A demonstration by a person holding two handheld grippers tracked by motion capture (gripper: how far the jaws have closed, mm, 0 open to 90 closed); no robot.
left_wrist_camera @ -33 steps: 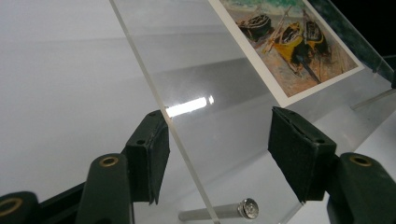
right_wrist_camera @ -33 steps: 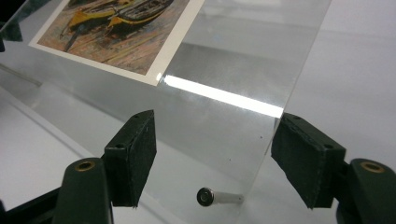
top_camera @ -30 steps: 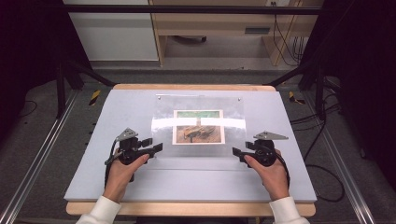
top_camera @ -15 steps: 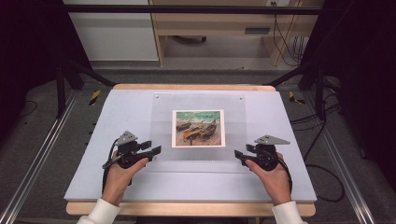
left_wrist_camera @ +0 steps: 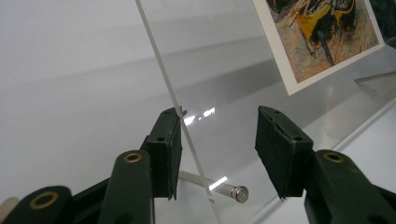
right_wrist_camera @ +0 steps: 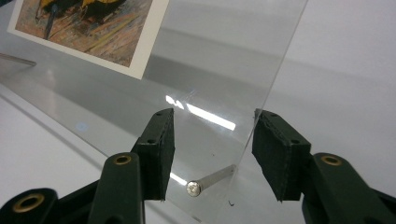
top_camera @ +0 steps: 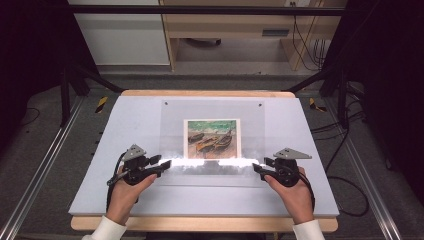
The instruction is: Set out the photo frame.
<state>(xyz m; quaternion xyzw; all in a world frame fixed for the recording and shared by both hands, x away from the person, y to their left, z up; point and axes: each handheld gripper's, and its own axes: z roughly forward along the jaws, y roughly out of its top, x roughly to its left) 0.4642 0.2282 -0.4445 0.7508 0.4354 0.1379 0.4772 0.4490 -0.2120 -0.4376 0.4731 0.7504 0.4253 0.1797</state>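
Black jaws on my left tongs [left_wrist_camera: 217,154] stand apart, released. The edge of a clear acrylic sheet [left_wrist_camera: 243,65] runs up between them, just against the inner face of one jaw; the other jaw sits clear of it. A small metal pin [left_wrist_camera: 231,190] lies low between the jaws, at the sheet's corner.

Right tongs [right_wrist_camera: 212,154] also spread, gripping nothing. The sheet's [right_wrist_camera: 224,60] corner reaches in between the jaws, its edge close to one of them; touching or not, I cannot tell. A second metal pin [right_wrist_camera: 210,181] pokes out at that corner.

From the high view: left tongs [top_camera: 165,164] and right tongs [top_camera: 256,168] sit at the two near corners of the acrylic sheet [top_camera: 212,112], each held in one hand [top_camera: 125,192]. A strong glare runs along the sheet between them. Under or within the sheet, mid-panel, a picture of boats [top_camera: 212,138] with a white border. All of it rests on a pale worktop [top_camera: 130,120]. Two small dark dots mark the sheet's far corners.
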